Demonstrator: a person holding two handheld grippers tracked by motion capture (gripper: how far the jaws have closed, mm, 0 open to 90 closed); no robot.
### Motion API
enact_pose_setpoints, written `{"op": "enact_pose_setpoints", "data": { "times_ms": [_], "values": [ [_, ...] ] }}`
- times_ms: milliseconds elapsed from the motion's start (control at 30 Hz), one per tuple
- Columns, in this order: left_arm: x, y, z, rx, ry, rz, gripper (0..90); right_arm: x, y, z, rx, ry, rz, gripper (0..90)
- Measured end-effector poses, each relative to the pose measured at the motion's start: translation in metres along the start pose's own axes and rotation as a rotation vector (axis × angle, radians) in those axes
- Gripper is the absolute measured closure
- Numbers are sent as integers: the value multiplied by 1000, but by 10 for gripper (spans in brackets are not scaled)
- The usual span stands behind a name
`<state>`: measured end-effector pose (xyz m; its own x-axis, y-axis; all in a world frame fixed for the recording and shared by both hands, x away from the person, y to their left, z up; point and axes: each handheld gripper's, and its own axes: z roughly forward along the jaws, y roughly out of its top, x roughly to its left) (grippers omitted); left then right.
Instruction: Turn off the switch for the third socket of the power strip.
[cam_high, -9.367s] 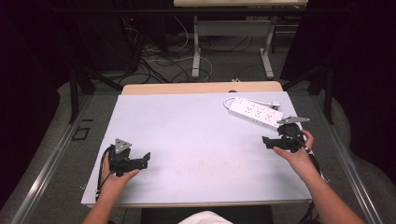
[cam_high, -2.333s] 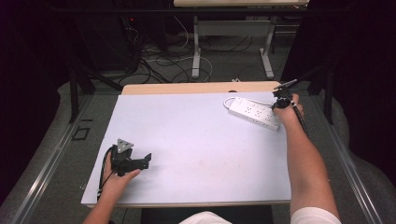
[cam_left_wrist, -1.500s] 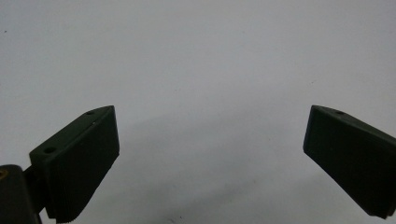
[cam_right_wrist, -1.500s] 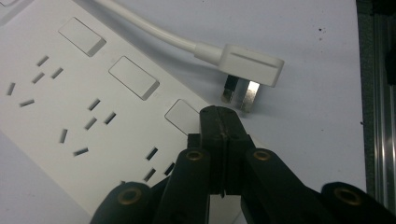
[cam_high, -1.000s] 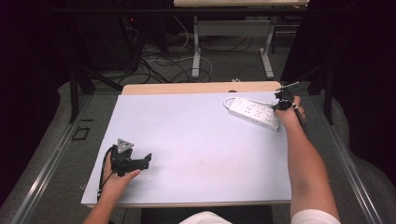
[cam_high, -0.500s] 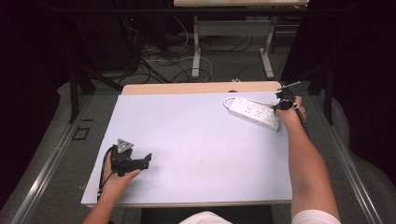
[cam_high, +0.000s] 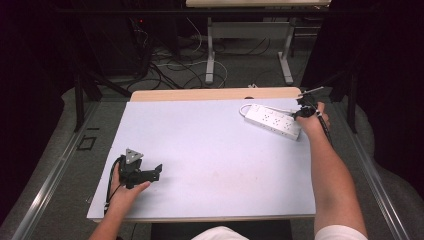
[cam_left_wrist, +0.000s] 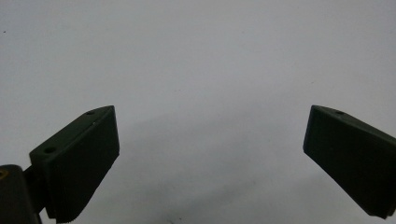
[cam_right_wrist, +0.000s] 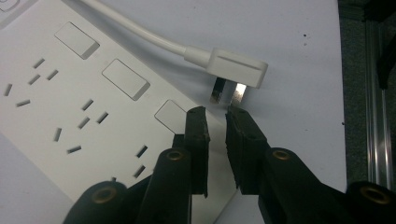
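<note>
A white power strip (cam_high: 272, 121) lies at the far right of the white table (cam_high: 210, 160), set at a slant, with its white cord looping round its far end. In the right gripper view the cord ends in a flat white plug (cam_right_wrist: 237, 70) that lies on the table just beside the strip's edge, its metal prongs pointing toward the gripper.

The right gripper (cam_right_wrist: 215, 123) hangs over the near end of the power strip (cam_right_wrist: 70, 112), tips aimed at the plug. Its jaws have just been opening and now stand a narrow gap apart, with nothing between them; the tip of one jaw reaches almost to the prongs, but I cannot tell whether it touches them. In the high view this gripper (cam_high: 303, 111) sits at the strip's right end, near the table's far right corner.

The left gripper (cam_high: 157, 171) rests on the near left part of the table, well apart from the strip. In its own view its jaws (cam_left_wrist: 210, 158) gape wide over bare tabletop, holding nothing.
</note>
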<state>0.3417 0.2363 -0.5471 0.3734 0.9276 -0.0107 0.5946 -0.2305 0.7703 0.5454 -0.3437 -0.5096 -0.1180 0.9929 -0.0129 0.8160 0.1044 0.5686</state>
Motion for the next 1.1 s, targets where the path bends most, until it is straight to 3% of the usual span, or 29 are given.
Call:
{"op": "enact_pose_setpoints", "data": {
  "times_ms": [133,200,433,767,1100],
  "values": [
    [1,0,-1,13,0,8,33,-1,0,0,-6,0,-9,756],
    [0,0,1,4,-3,-17,33,0,0,-1,-4,9,-17,744],
    [1,0,1,6,-3,-19,34,4,0,-3,-23,30,-37,689],
    [0,1,3,9,-5,-19,33,13,0,-8,-78,30,-76,455],
    [-2,1,-2,-3,1,-3,33,20,-2,-17,-127,-14,-125,293]
  ]
}}
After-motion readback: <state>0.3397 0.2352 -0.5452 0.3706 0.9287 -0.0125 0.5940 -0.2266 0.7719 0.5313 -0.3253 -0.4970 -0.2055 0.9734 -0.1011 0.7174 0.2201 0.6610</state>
